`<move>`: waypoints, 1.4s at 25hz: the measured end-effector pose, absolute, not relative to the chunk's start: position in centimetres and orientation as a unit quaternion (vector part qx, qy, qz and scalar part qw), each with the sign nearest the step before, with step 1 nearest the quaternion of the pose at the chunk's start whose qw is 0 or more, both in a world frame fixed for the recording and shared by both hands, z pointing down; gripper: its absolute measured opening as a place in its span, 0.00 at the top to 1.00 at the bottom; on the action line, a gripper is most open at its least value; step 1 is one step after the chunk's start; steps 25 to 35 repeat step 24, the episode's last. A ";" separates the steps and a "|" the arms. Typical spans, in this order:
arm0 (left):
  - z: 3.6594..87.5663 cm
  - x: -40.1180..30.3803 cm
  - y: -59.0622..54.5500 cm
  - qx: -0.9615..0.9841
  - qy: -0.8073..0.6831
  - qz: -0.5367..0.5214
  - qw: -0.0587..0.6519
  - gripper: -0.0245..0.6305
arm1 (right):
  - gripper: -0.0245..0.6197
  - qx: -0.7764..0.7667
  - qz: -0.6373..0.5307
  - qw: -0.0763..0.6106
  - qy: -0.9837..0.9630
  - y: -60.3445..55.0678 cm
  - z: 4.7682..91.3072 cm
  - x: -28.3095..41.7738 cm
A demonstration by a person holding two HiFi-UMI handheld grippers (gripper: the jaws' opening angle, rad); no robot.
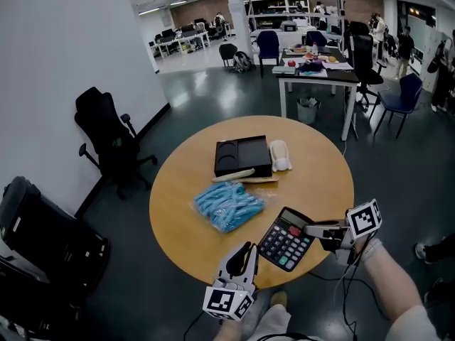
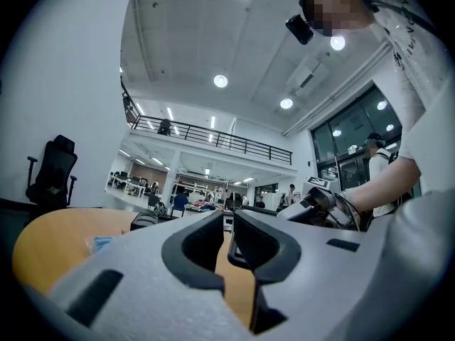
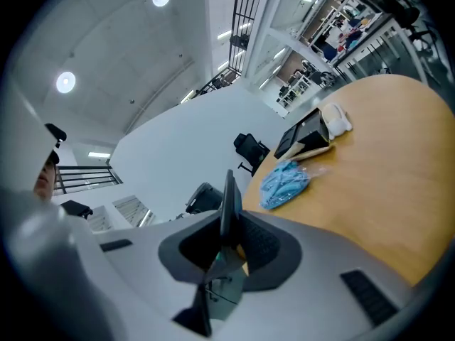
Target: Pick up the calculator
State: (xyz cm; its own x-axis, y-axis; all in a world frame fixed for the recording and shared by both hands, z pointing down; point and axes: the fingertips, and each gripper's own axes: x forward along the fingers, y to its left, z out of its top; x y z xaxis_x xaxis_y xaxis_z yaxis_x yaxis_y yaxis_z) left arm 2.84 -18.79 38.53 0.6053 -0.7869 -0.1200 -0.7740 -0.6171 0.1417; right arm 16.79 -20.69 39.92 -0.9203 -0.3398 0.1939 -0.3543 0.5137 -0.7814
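The calculator (image 1: 286, 239), black with a grey screen and coloured keys, hangs tilted just above the near edge of the round wooden table (image 1: 185, 190). My right gripper (image 1: 307, 228) is shut on its right edge. In the right gripper view the calculator (image 3: 227, 204) shows edge-on, clamped between the right gripper's (image 3: 229, 240) pads. My left gripper (image 1: 247, 249) hovers at the table's near edge, just left of the calculator and apart from it. The left gripper (image 2: 226, 226) is shut, with only a thin slit between its jaws and nothing in it.
A bag of blue items (image 1: 227, 206) lies mid-table. Behind it stand a black tray (image 1: 242, 155), a pale stick-like piece (image 1: 238, 175) and a white cloth (image 1: 280, 155). A black office chair (image 1: 106, 133) is on the floor to the left. Desks stand farther back.
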 end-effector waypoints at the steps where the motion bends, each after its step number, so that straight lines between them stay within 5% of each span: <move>1: 38.3 2.9 -18.5 0.895 -0.435 -0.087 0.037 0.89 | 0.87 0.202 0.450 0.009 -0.870 -20.6 39.7 16.8; 35: 38.9 2.5 -17.8 0.890 -0.446 -0.076 0.049 0.89 | 0.87 0.202 0.448 -0.034 -0.870 -21.0 38.3 16.6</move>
